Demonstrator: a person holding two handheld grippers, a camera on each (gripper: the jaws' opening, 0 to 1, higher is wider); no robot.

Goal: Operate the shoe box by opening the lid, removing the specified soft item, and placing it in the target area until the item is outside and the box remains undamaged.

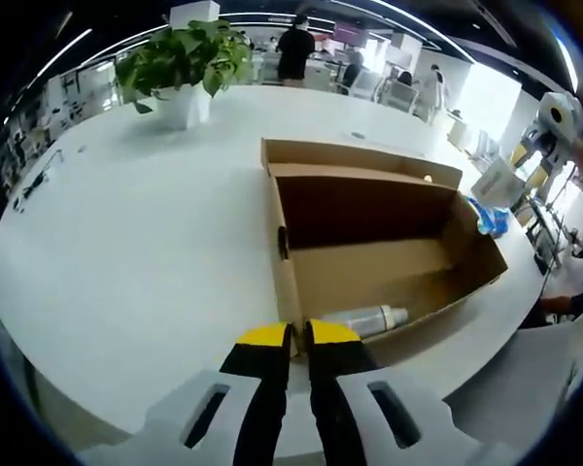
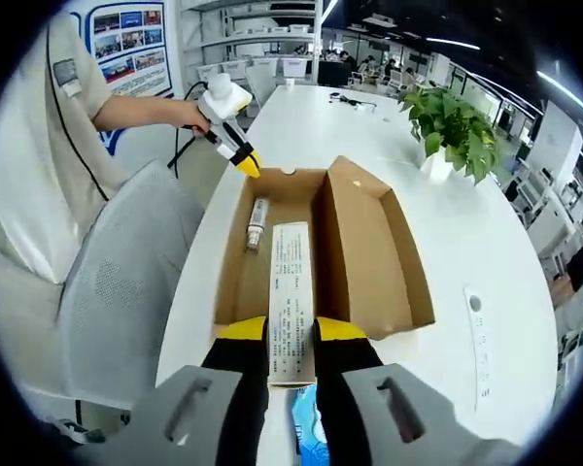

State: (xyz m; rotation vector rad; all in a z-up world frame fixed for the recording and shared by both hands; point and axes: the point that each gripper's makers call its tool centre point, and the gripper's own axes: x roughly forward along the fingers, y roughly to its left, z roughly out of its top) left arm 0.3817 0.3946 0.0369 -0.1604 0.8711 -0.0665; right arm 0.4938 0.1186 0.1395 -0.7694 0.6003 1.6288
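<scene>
We see the shoe box (image 2: 321, 252) open on the white desk (image 1: 126, 243). Left claw (image 1: 298, 335) pinches its near wall. Right claw (image 2: 291, 330) grips a paper strip (image 2: 291, 291). A small bottle (image 2: 257, 223) lies inside, lengthwise along the box, well beyond the right claw.

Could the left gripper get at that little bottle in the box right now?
Probably yes. The box is open on top, the bottle lies bare on its floor, and the left gripper sits at the near wall, which it would have to clear.
</scene>
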